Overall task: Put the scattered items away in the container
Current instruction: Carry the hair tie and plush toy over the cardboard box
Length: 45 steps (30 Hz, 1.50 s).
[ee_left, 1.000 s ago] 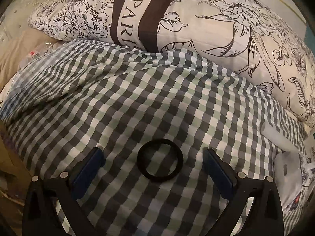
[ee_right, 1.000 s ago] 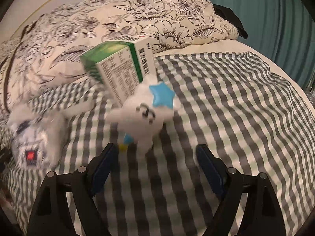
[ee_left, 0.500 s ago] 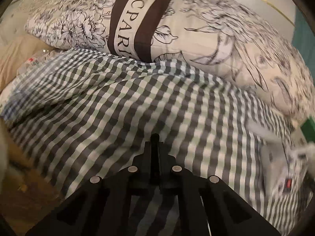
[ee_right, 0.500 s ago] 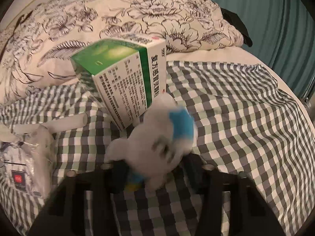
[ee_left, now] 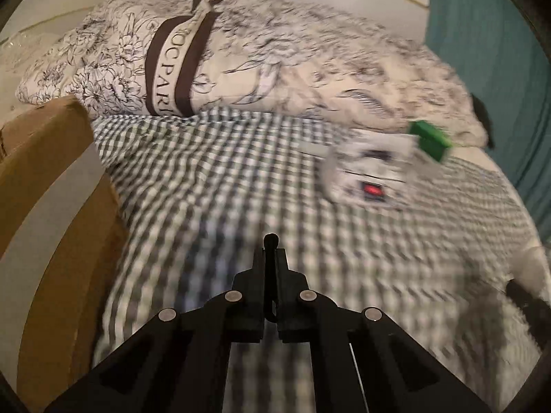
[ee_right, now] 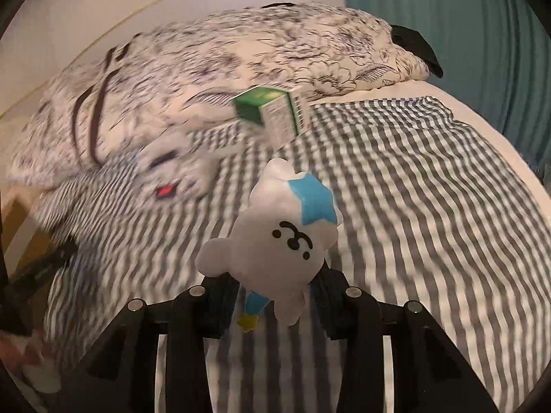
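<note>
A bed covered in a green-and-white gingham sheet (ee_left: 241,179) fills both views, with a floral pillow (ee_left: 275,55) at twelve o'clock and a teal curtain (ee_right: 465,34) at one to two o'clock. The cardboard box (ee_left: 58,179), seemingly the container, stands at nine o'clock in the left view; its inside is not visible. Judging by what lies loose, tidying is partway at best: a green medicine box (ee_right: 275,113) and a white packet with a red mark (ee_right: 172,179) lie on the sheet at twelve and ten o'clock of the right gripper (ee_right: 275,296), well apart from it. That gripper is clamped on a white plush toy with a blue star (ee_right: 282,241), lifted. The left gripper (ee_left: 271,275) has its jaws together, pinching a thin black hair tie (ee_left: 271,241).
</note>
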Motion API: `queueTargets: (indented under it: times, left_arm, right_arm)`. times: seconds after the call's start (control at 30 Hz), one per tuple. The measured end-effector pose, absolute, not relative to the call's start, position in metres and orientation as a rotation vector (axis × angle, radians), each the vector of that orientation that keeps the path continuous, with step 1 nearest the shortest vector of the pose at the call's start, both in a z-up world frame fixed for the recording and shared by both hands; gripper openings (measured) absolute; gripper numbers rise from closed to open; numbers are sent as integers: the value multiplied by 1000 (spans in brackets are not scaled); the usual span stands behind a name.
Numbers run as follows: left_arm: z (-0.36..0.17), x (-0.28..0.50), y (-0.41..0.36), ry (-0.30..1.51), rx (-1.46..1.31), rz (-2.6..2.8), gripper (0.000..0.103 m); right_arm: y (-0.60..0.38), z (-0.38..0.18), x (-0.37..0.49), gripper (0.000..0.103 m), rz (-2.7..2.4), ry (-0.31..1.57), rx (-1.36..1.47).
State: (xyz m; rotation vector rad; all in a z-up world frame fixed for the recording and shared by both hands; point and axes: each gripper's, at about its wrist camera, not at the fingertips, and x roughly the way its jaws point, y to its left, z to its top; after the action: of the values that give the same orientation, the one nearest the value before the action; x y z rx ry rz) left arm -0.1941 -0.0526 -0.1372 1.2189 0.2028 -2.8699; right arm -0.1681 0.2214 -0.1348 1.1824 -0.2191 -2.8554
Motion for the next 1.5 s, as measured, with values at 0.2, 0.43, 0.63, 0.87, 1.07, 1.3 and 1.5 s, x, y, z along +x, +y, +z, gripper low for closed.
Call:
queueTargets:
  times: [0.2, 0.43, 0.63, 0.87, 1.07, 1.3, 1.5]
  left_arm:
    - [-100, -130, -58, 229, 1215, -2972, 4]
    - [-66, -88, -68, 178, 1152, -3006, 4]
    - [-38, -71, -73, 164, 1080, -2991, 4]
    - [-5, -53, -97, 144, 1027, -2985, 4]
    - [31, -38, -136, 157, 939, -2980, 4]
    - [41, -30, -198, 160, 906, -2890, 4]
    - [20, -33, -253, 228, 956, -2781, 4]
  right_arm:
    - [191, -118, -106, 38, -2762, -230, 1173]
    - [159, -98, -66, 38, -2721, -244, 1098]
    - [139, -66, -41, 38, -2700, -204, 1036]
    - [111, -31, -28, 38, -2679, -156, 986]
    - [64, -6, -29, 38, -2632, -97, 923]
    - [-12, 21, -35, 38, -2514, -24, 844]
    - [-76, 21, -40, 38, -2406, 58, 836]
